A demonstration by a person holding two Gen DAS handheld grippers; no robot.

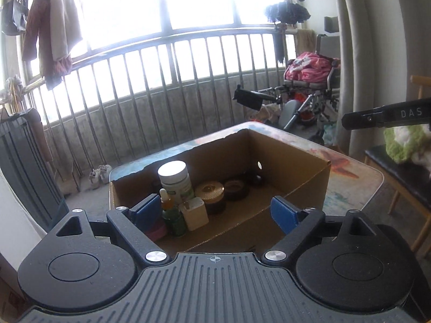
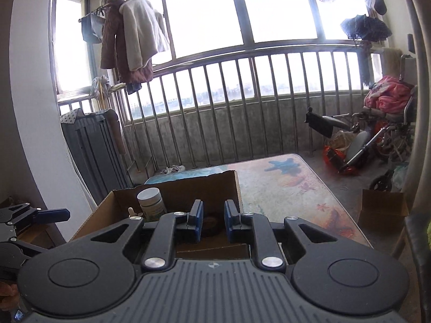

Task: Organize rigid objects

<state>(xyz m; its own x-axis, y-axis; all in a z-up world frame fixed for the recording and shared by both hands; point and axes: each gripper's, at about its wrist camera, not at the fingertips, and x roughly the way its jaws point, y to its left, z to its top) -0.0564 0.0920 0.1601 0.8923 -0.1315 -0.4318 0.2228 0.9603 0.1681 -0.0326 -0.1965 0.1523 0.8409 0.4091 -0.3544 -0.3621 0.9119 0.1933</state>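
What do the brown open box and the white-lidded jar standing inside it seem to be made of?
The brown open box looks like plain matte corrugated cardboard: its top edge is torn ragged and a round hole is punched in one wall. The white-lidded jar seems to be smooth plastic with a slight sheen and a green printed label, though glazed glass cannot be ruled out.

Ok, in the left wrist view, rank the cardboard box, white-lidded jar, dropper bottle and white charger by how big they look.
1. cardboard box
2. white-lidded jar
3. and 4. dropper bottle and white charger: they look alike in size and stand nearest the camera, so no ranking between them.
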